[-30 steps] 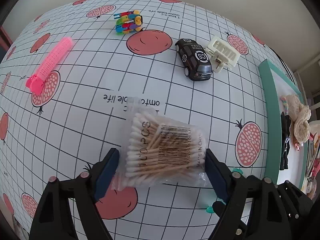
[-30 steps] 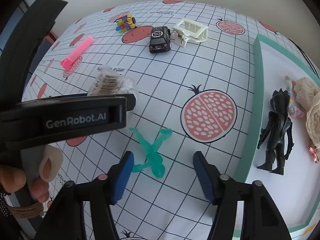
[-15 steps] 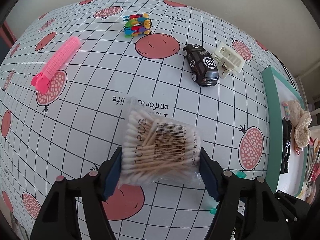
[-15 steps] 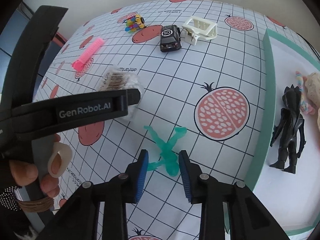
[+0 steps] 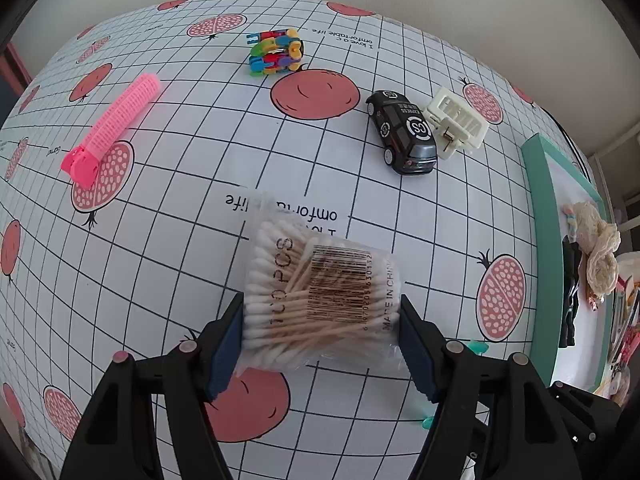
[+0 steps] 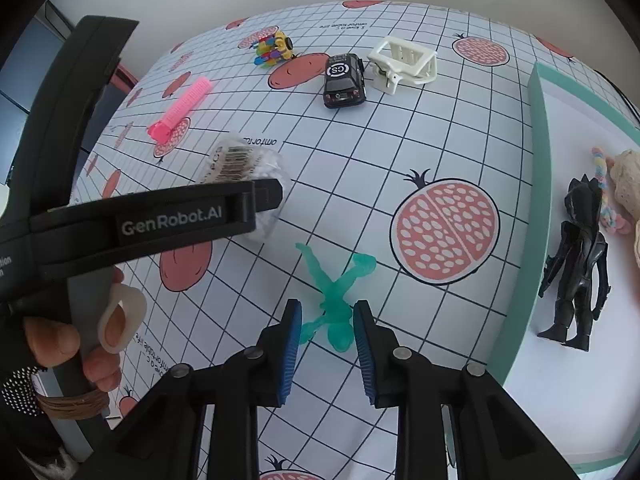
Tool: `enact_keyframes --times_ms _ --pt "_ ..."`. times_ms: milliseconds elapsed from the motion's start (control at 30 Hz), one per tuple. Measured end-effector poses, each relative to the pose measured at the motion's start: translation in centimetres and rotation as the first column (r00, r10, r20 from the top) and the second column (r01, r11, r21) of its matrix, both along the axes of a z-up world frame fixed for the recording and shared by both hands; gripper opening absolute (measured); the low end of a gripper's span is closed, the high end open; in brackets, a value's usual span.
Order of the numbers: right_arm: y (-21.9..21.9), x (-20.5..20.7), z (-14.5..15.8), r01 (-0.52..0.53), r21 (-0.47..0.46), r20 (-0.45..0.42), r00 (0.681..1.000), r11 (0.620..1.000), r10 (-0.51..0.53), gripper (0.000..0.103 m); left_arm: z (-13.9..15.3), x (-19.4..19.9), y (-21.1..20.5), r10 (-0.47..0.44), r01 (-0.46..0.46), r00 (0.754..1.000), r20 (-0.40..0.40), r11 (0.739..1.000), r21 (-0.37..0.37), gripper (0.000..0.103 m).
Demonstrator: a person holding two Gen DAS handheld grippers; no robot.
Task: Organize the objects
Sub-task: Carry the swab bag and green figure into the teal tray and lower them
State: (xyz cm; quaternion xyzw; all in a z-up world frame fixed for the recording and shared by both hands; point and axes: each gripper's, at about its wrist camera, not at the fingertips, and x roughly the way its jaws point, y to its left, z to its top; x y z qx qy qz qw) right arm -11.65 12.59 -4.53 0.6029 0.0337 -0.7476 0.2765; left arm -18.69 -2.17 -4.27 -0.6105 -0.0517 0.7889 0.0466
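Observation:
A clear pack of cotton swabs (image 5: 320, 288) with a barcode label lies on the pomegranate-print tablecloth. My left gripper (image 5: 320, 312) is shut on it, both blue pads pressing its sides. In the right wrist view the same pack (image 6: 240, 160) shows behind the left gripper's black finger (image 6: 180, 220). A translucent teal toy figure (image 6: 336, 292) lies on the cloth, and my right gripper (image 6: 327, 312) is shut on its lower body. Its arms stick out ahead of the pads.
A teal-rimmed white tray (image 6: 528, 200) at the right holds a black figure (image 6: 576, 264) and cream fabric items. Further back lie a black toy car (image 5: 404, 132), a white clip (image 5: 456, 124), a colourful link toy (image 5: 276, 52) and a pink hair roller (image 5: 112, 124).
The left pads have closed in from either side onto the swab pack. The right jaws have narrowed from wide open until they grip the teal figure.

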Motion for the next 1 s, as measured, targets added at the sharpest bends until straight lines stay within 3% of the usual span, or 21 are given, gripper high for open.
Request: enact_keyframes --times_ms 500,733,1000 --pt "1.0 -1.2 2.5 0.041 -0.014 -0.063 0.997 0.999 -0.041 0.028 1.2 -0.2 -0.6 0.021 -0.021 0.999 -0.029 1.0 0.006 0.072" --pt "3.4 -2.0 3.5 0.129 -0.02 -0.103 0.986 0.991 -0.13 0.028 3.2 0.5 -0.5 0.006 -0.005 0.998 -0.064 1.0 0.013 0.072" --pt "8.1 -2.7 5.2 0.242 -0.041 -0.149 0.958 0.969 -0.245 0.028 5.3 0.5 3.0 -0.037 0.041 0.991 -0.125 0.999 0.03 0.072"
